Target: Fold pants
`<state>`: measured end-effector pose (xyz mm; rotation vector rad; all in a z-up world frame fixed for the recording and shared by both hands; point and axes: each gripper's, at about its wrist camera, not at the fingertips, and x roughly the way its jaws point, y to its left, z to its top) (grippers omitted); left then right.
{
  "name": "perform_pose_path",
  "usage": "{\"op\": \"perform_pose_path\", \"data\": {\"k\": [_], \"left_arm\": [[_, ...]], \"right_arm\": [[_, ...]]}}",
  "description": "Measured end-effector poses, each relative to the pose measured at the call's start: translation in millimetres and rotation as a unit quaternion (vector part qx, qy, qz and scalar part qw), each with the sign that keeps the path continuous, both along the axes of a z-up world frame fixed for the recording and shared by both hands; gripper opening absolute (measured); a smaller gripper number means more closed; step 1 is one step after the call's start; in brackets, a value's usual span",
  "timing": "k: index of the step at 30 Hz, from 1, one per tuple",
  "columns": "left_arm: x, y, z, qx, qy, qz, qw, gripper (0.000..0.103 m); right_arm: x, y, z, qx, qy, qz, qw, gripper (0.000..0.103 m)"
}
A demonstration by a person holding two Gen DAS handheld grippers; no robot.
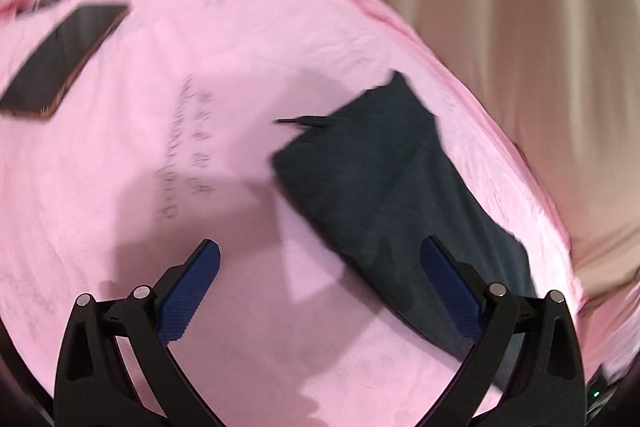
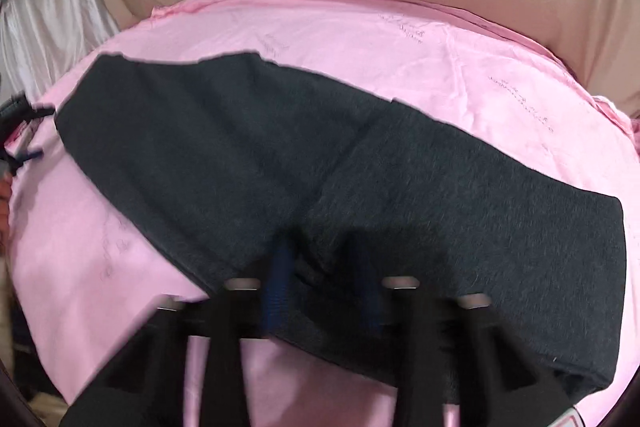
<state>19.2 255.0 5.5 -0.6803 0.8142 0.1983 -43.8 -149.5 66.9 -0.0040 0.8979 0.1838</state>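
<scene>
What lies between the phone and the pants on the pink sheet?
Only bare pink sheet with faint printed writing lies between the phone and the pants; the left wrist view shows it.

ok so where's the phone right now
The phone lies flat on the pink sheet at the upper left of the left wrist view, well clear of the dark pants; the right wrist view doesn't show it.

Dark grey pants [image 2: 320, 167] lie across the pink sheet [image 2: 440, 51], the blurred right tool [image 2: 324, 267] over their near edge.
</scene>
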Motion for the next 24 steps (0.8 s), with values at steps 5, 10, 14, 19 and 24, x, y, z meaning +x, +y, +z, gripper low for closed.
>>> {"op": "perform_pose_path", "data": {"k": [5,10,14,19,24], "left_arm": [[3.8,10.4,6.3,-0.019,-0.016,-0.003,0.9997,0.098],[18.6,9.9,6.1,-0.042,-0.016,-0.022,0.9988,0.098],[31.1,1.5,8.2,-0.026,-0.015,-0.043,0.9986,0.094],[55.2,-6.2,6.3,0.037,0.016,-0.047,0.9981,0.048],[67.5,0.8,10.8,0.047,0.009,-0.062,0.997,0.025]], "right_arm": [[22.1,3.1,2.5,0.048,0.011,0.018,0.999,0.015],[31.3,12.2,7.8,0.069,0.015,0.033,0.997,0.024],[73.8,28.3,31.5,0.116,0.005,0.072,0.991,0.038],[159.3,58.0,-3.7,0.113,0.064,0.082,0.988,0.038],[187.3,91.3,-25.4,0.061,0.066,0.08,0.993,0.004]]}}
